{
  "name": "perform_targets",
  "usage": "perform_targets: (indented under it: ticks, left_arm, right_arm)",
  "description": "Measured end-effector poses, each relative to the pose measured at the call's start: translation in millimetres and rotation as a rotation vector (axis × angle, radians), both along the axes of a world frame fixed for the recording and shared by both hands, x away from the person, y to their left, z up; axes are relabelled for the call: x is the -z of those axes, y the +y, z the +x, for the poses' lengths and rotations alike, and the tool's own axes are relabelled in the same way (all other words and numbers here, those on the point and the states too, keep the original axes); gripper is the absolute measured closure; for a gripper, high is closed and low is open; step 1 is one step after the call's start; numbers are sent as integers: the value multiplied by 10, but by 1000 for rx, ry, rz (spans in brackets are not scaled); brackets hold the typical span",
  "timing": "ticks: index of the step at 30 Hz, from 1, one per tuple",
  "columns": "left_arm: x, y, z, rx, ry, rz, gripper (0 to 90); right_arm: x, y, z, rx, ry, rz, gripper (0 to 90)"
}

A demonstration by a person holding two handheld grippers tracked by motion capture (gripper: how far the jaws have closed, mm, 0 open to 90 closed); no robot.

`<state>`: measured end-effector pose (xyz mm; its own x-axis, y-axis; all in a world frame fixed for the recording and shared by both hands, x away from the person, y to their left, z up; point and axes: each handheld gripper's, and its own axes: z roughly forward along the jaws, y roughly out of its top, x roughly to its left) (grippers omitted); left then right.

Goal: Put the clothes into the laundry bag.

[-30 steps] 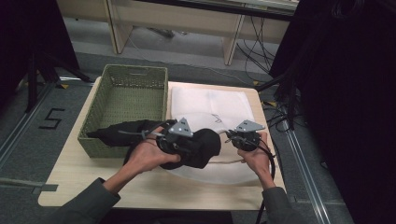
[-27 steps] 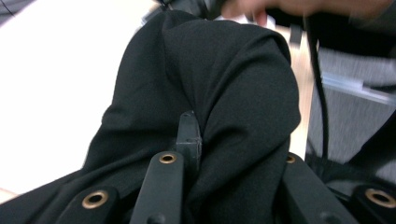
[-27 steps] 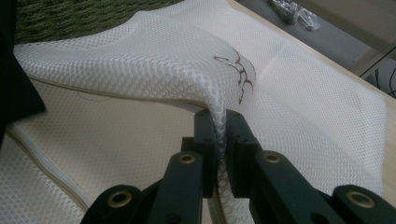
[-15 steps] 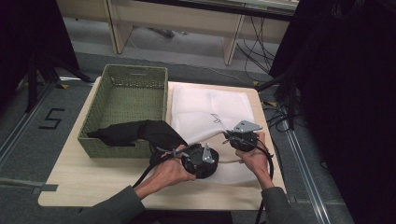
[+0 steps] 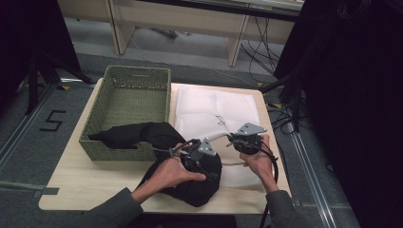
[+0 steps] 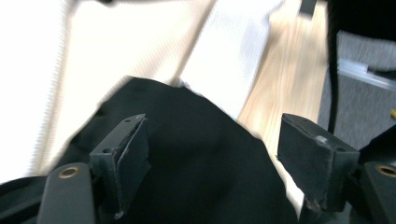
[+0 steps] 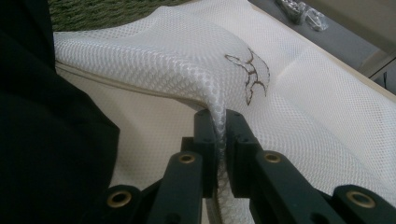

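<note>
The right gripper had its jaws pinched on the lifted edge of the white mesh bag, holding its mouth up off the surface. The left gripper, jaws spread, hovered over the limp black garment bunched at the bag's opening, its tail draped across the green basket. The stuffing step seemed under way; next it would need a fresh grip on the cloth.

A green woven basket sits at the left of the wooden counter. Beyond the counter stand pale table legs on grey floor, which bears a "5". Black cables trail at right.
</note>
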<state>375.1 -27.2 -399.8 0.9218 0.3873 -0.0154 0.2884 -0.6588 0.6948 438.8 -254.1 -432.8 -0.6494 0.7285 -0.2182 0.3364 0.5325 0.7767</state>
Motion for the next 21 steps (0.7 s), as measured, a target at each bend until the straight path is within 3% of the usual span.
perform_targets:
  ticks: [1, 2, 3, 4, 5, 8, 10, 13, 15, 17, 19, 21]
  left_arm:
    - [-51, 69, 29, -5, -15, -2, 242]
    - [-88, 138, 53, -39, -21, -33, 242]
    - [-173, 325, 125, -105, -20, -80, 242]
    - [-173, 325, 125, -105, -20, -80, 243]
    - [-224, 437, 165, -138, -39, -96, 245]
    - [-394, 876, 304, -249, -107, -74, 251]
    - [-465, 1174, 393, -315, -85, -81, 244]
    - [-510, 1570, 517, -406, -66, -52, 221]
    - [-492, 1854, 602, -465, -49, -27, 216]
    - [-440, 2017, 648, -509, -25, -19, 216]
    - [-346, 2145, 677, -537, 15, -37, 217]
    - [-240, 2221, 701, -517, 87, -39, 216]
  right_arm:
    - [-2, -5, 5, -3, -7, -4, 847]
    - [-8, -5, -1, -5, 7, -4, 847]
    - [-11, -11, 9, -17, 9, -7, 847]
    - [-12, -11, 7, -17, 10, -7, 847]
    - [-14, -13, 6, -18, 11, -7, 846]
    - [-11, -18, 7, -15, 14, -4, 846]
    - [-9, -18, 9, -15, 13, -3, 846]
    - [-9, -18, 14, -22, 11, -12, 846]
    - [-12, -12, 7, -11, 18, -2, 845]
    - [-12, -11, 10, -13, 17, -1, 845]
    - [-10, -8, 6, -4, 15, -2, 845]
    - [-7, -9, 17, -8, 4, -7, 845]
